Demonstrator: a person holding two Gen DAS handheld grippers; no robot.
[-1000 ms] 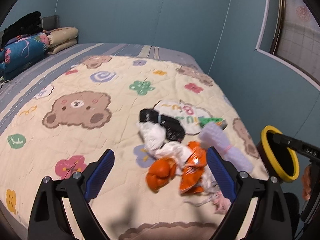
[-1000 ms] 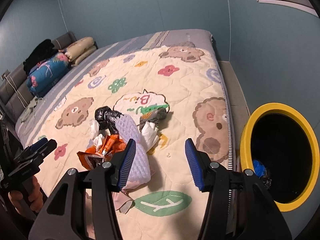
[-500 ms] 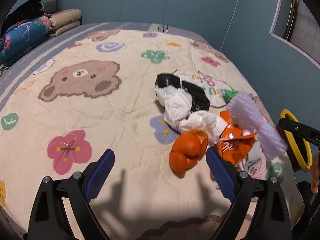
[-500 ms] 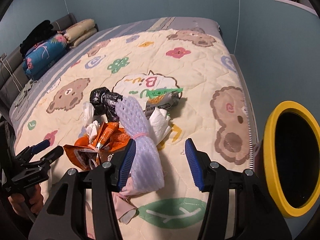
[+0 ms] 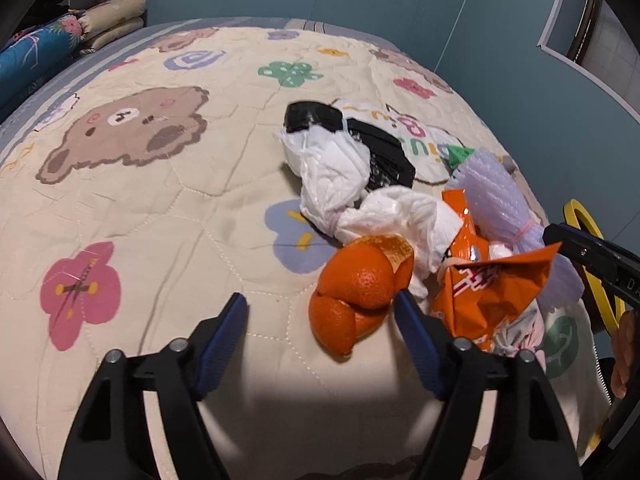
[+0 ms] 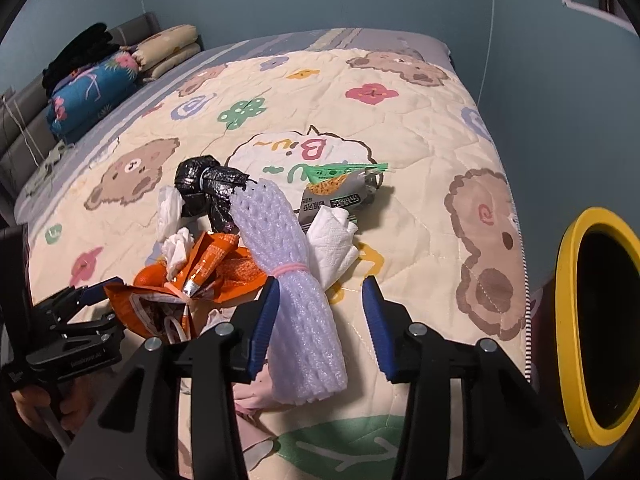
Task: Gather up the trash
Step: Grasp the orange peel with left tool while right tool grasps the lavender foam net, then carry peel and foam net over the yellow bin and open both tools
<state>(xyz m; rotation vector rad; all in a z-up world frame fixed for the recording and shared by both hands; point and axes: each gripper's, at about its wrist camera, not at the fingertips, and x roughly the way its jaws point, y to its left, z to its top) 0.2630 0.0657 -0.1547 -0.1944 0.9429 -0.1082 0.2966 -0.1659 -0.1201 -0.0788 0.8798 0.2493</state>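
Observation:
A pile of trash lies on the patterned quilt (image 5: 160, 216). My left gripper (image 5: 320, 320) is open, low over the quilt, with the orange peel (image 5: 356, 288) just ahead near its right finger. Beside the peel are an orange snack bag (image 5: 488, 292), white crumpled tissue (image 5: 400, 212), a white plastic bag (image 5: 332, 168) and a black bag (image 5: 372, 140). My right gripper (image 6: 320, 312) is open, its jaws either side of the purple foam net (image 6: 292, 280), whose near end lies between them. A green-grey wrapper (image 6: 340, 188) and white tissue (image 6: 332, 236) lie beyond it.
A black bin with a yellow rim (image 6: 592, 308) stands beside the bed on the right; it also shows in the left wrist view (image 5: 588, 248). Pillows and a folded blue blanket (image 6: 92, 84) lie at the head of the bed. Blue walls surround the bed.
Both grippers have moved forward and down toward the trash pile. The orange peel now sits close to my left jaws, and the foam net now lies between my right jaws.

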